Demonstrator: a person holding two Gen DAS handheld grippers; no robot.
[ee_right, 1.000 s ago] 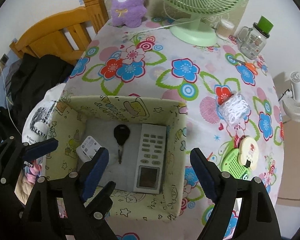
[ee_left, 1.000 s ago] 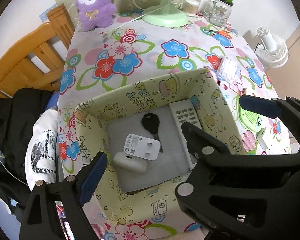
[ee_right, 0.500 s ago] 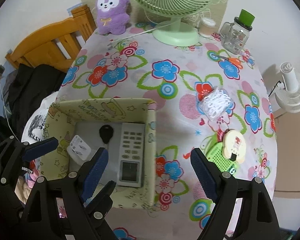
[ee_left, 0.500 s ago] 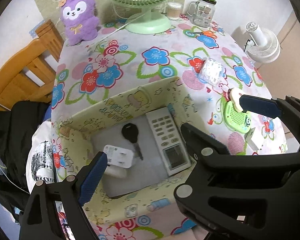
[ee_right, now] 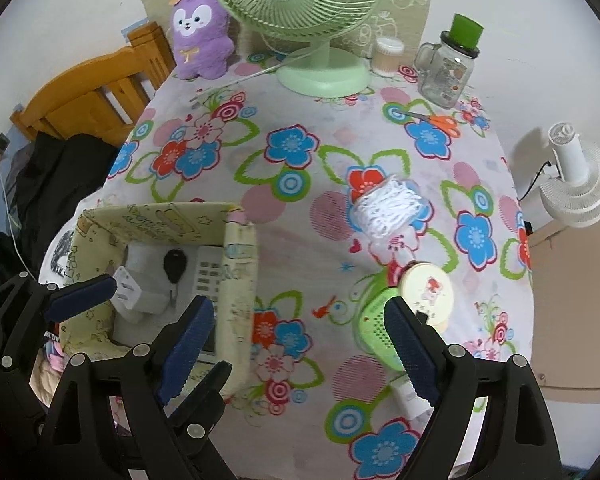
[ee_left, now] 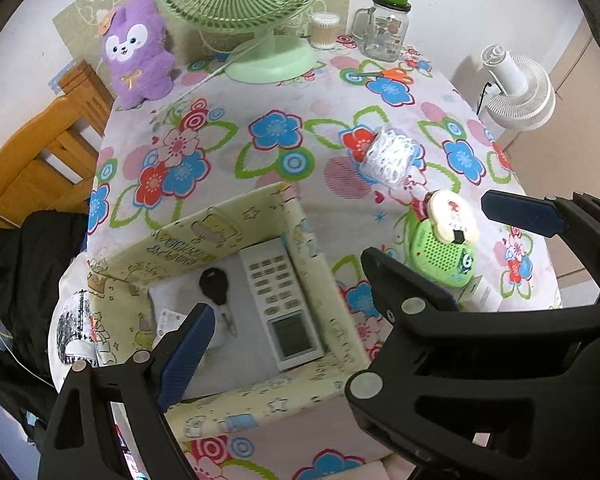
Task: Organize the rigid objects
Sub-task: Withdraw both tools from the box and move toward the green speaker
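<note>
A yellow-green fabric box (ee_left: 220, 224) (ee_right: 236, 280) holds a white remote (ee_left: 284, 304), a black car key (ee_left: 214, 282) and a white plug (ee_right: 126, 288). Right of the box, a round cream case (ee_right: 428, 292) rests on a green perforated gadget (ee_left: 440, 256) (ee_right: 374, 320). A bag of white clips (ee_right: 388, 208) lies beyond them. My left gripper (ee_left: 296, 320) (ee_right: 164, 324) hangs open over the box and is empty. My right gripper (ee_right: 300, 308) (ee_left: 432, 232) is over the cloth between box and gadget; its jaws are opening with nothing between them.
A small white item (ee_right: 408, 396) lies by the gadget. At the back stand a green fan (ee_right: 320, 68), purple plush (ee_right: 200, 32), glass jar (ee_right: 448, 68) and orange scissors (ee_right: 440, 120). A wooden chair (ee_right: 92, 92) with dark clothes is left, a white fan (ee_right: 576, 184) right.
Both grippers have shifted right, from above the box towards the green gadget. The box contents have not moved and nothing was picked up.
</note>
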